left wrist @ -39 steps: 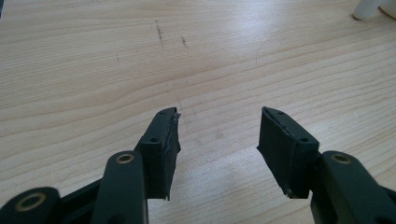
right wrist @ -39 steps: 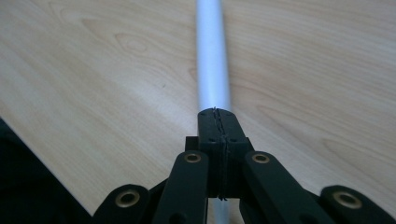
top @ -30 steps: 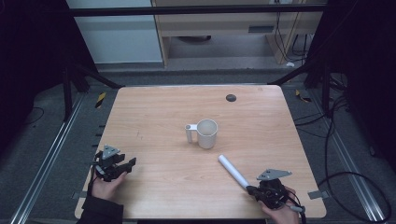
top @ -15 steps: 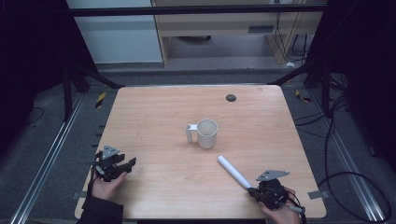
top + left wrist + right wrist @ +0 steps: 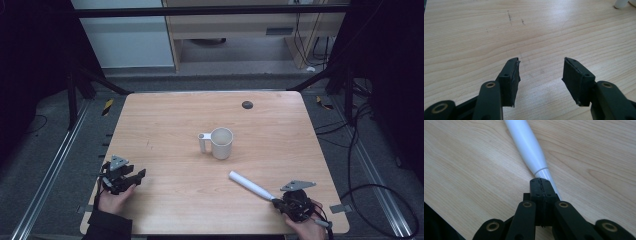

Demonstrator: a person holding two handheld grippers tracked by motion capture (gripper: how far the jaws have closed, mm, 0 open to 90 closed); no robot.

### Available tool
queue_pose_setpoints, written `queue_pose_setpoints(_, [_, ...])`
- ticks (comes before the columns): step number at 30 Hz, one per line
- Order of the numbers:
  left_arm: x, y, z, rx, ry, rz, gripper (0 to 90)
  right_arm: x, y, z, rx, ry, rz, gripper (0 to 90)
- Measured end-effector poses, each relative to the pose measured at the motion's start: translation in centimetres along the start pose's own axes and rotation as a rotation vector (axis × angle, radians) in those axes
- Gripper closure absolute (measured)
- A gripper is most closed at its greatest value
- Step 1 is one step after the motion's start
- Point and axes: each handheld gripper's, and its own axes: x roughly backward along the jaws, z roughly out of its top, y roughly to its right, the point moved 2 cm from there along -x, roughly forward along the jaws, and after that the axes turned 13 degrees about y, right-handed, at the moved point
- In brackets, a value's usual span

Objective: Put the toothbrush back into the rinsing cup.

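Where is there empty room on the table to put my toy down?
The pale wooden table is bare between the white ceramic mug and the left gripper, and along the far edge beside the small dark disc. It is tighter near the white stick at the right gripper.

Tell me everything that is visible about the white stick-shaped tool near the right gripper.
The white tool is long, smooth and glossy, plastic by its look. A thick rounded body narrows past a thin ring into a slimmer neck. It lies slanted across the wooden table, its thick end pointing toward the white mug but apart from it. The right gripper, jaws shut, sits at its neck.
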Motion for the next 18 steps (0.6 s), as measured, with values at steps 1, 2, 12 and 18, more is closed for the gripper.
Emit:
queue_pose_setpoints(1, [0.0,0.0,0.0,0.0,0.001,-0.001,46.4,0.0,0.2,0.0,0.001,0.002,-0.009,90.0])
queue_pose_setpoints(2, [0.0,0.0,0.0,0.002,0.004,0.001,46.4,0.0,0.3,0.0,0.0,0.002,-0.013,90.0])
queue_pose_setpoints(12, [-0.1,0.0,0.0,-0.002,-0.001,0.001,46.4,0.0,1.7,0.0,-0.02,0.013,-0.06,90.0])
queue_pose_setpoints(18, [-0.1,0.1,0.0,-0.001,0.001,0.0,46.4,-0.1,2.4,0.2,-0.033,0.024,-0.086,90.0])
